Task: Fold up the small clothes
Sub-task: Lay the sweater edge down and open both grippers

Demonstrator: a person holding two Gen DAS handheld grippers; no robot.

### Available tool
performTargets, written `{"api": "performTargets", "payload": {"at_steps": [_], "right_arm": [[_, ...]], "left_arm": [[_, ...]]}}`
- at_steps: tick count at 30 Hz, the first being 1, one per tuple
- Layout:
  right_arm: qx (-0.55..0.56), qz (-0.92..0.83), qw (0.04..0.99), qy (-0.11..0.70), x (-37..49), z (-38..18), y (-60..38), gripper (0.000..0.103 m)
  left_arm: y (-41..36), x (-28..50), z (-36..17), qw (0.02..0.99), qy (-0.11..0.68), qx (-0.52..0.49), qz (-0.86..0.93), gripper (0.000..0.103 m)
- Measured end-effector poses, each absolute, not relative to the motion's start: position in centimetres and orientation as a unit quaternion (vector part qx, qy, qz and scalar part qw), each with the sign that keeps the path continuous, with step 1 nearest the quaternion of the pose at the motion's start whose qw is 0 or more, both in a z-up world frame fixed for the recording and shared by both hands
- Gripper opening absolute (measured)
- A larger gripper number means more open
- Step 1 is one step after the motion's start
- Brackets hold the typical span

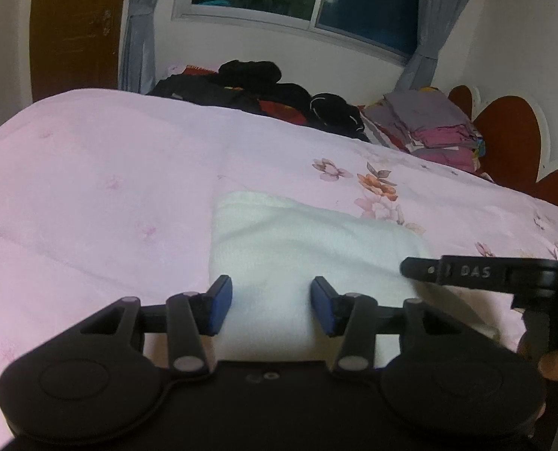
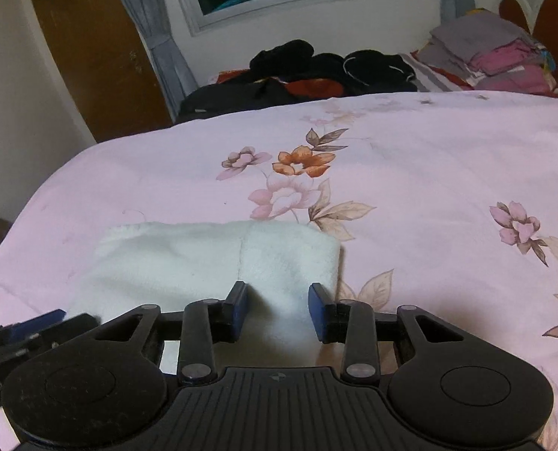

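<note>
Both claws, left claw (image 1: 271, 306) and right claw (image 2: 278, 310), gape over the white cloth (image 2: 219, 259); "DAS" marks the right one.

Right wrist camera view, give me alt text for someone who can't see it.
The right gripper, jaws open, hovers over the near edge of a white cloth partly folded on a pink floral bedspread. The left gripper pokes in at lower left. Dark clothes and a folded stack lie near the window.
</note>
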State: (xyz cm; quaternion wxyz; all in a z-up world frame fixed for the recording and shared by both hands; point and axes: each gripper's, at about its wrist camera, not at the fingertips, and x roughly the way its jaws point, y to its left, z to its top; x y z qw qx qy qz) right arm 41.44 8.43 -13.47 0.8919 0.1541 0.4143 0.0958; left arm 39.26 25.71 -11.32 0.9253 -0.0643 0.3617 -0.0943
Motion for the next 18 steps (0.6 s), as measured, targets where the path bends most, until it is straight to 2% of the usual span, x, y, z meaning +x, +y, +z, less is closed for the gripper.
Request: {"api": "performTargets", "payload": {"at_steps": [5,10,16,18], "right_arm": [[0.17,0.115,0.898,0.389,38.0,-10.3,7.8,0.036],[0.13,0.137,0.905,0.381,32.3,-8.2,9.1,0.036],[0.119,0.127,0.891,0.42,27.7,-9.9,10.8,0.036],[0.108,0.104,0.888,0.436,26.8,-11.1,11.0,0.036]], "left_arm": [[26.0,37.7,-10.3,0.919,0.379,-0.071,-0.087,0.048],[26.0,34.3,-10.2,0.911,0.396,-0.071,-0.089,0.05],[25.2,30.8,-11.4,0.905,0.411,-0.047,-0.101,0.053],[25.1,30.4,-11.8,0.905,0.412,-0.029,-0.101,0.058]]}}
